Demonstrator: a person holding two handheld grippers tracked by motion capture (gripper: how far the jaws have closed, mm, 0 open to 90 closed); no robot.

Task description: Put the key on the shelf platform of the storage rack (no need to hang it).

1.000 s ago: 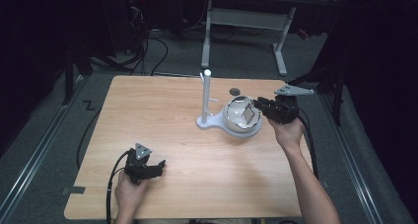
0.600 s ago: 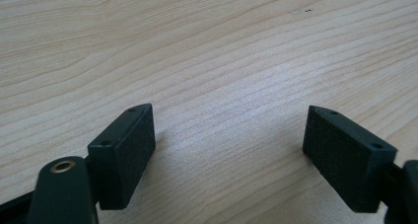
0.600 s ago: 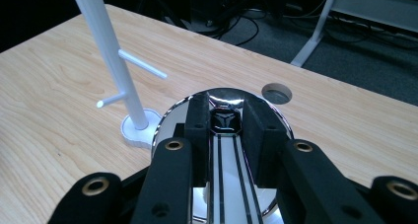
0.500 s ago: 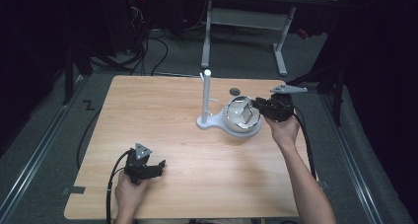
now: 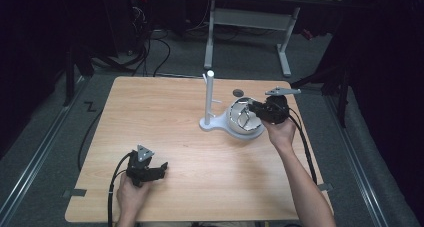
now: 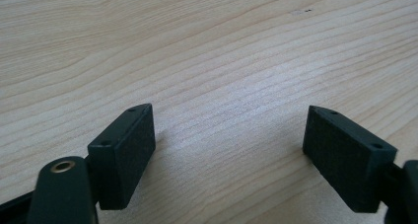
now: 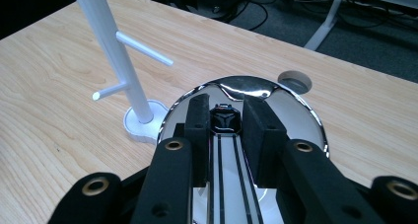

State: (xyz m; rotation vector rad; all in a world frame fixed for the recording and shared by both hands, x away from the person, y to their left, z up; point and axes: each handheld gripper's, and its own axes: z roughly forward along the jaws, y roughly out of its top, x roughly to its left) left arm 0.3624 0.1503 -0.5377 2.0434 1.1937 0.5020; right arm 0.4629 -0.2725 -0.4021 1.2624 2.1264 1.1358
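My right gripper (image 7: 224, 118) is clamped on the shiny bowl (image 7: 296, 110) beside the stand (image 7: 121, 68); my left gripper (image 6: 229, 150) rests released, near left.

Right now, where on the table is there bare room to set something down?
Free: the wood between the left gripper and the white stand, and the far-left corner. Crowded: the right side, where the right gripper meets the shiny bowl.

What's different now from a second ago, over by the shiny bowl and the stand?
The right tongs, shut on the shiny bowl, have moved a little lower and toward the white stand, carrying the bowl with them, close beside the stand's base. Nothing was taken hold of or let go. The left tongs stayed open over the table, in the same spot.
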